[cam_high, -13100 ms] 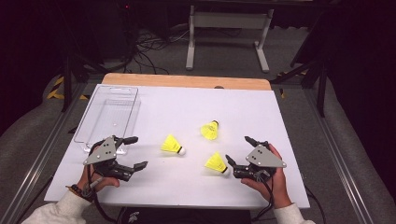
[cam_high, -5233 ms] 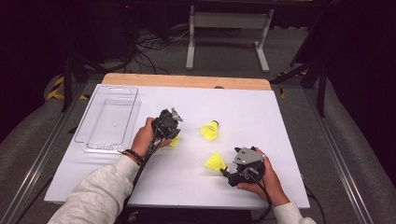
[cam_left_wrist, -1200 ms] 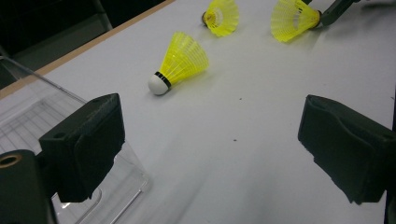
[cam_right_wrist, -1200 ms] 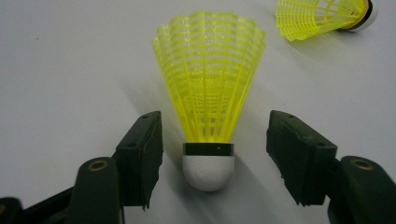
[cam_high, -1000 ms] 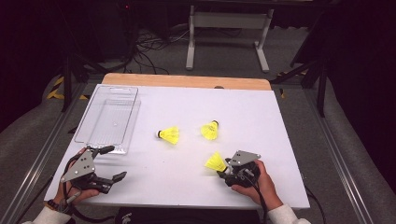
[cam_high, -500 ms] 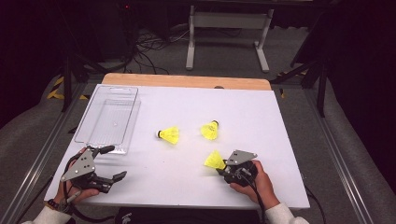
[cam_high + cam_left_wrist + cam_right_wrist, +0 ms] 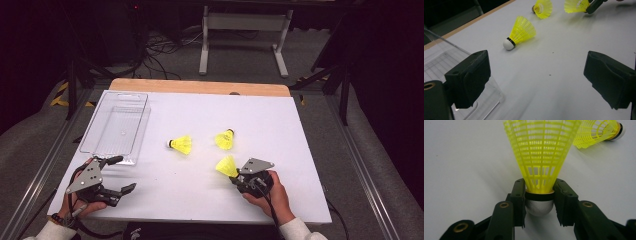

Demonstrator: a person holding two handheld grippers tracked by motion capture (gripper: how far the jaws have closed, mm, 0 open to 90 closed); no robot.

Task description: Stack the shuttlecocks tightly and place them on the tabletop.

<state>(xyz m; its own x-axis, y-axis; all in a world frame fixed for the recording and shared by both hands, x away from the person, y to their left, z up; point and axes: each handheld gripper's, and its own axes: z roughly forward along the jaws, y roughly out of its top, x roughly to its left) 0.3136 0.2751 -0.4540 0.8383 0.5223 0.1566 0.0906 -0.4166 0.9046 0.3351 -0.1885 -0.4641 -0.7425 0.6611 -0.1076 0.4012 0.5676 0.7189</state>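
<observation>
Tabletop (image 7: 310,150): a white surface is being used, with a wooden strip showing along its far edge.

Clear bin (image 7: 116,127): it is being kept near the far-left corner, long side parallel to the left edge. Nothing is seen inside it; no shuttlecock has been delivered yet, so the sorting is judged to be at its very start.

Left gripper (image 7: 117,175): it is being held near the front-left corner, just in front of the bin's near end. Its jaws are standing wide apart with nothing between them, as is confirmed in the left gripper view.

Right gripper (image 7: 234,176): it is being held toward the front edge, right of centre. Its jaws have just been closing, and in the right gripper view they are being pressed against both sides of the cork of the nearest shuttlecock (image 7: 541,157), skirt pointing away from the hand. The grasp is judged to be taken; the lift and carry to the bin are left to do.

Remaining shuttlecocks: the middle shuttlecock (image 7: 181,145) is lying on its side near the tabletop's centre, cork toward the bin. The far shuttlecock (image 7: 225,139) is lying just right of it, well apart from the bin. Both are being left untouched.
</observation>
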